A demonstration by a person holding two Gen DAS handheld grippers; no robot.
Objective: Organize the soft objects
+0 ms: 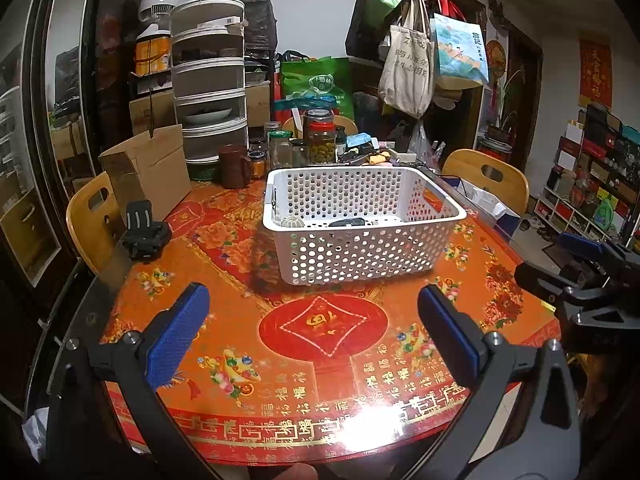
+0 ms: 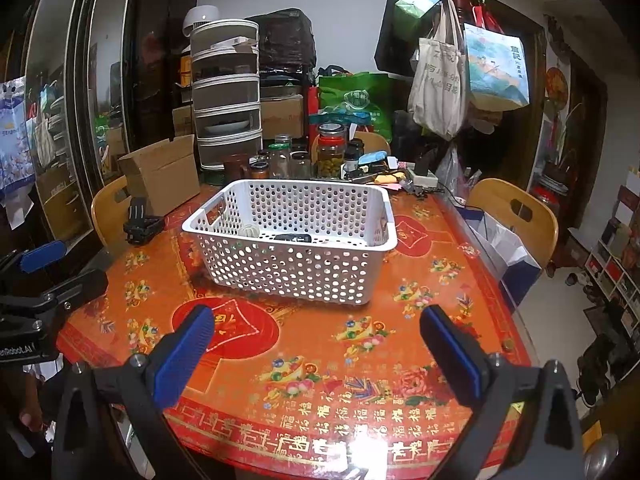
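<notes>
Cluttered dining room, round table (image 1: 320,360) under a red-orange patterned cover. Left gripper (image 1: 312,332) has blue pads (image 1: 176,332) spread wide, nothing between them, hovering over the table's near edge. Right gripper (image 2: 316,352) likewise spread wide and empty; it also shows at 3 o'clock in the left view. White perforated basket (image 1: 360,248) sits at 12 o'clock from both, well apart. Inside it: a pale round soft item (image 1: 290,222) and a dark flat one (image 1: 347,222). Black clamp mount (image 1: 145,232) at 10 o'clock; cardboard box (image 1: 148,168) and jars (image 1: 320,140) behind.
</notes>
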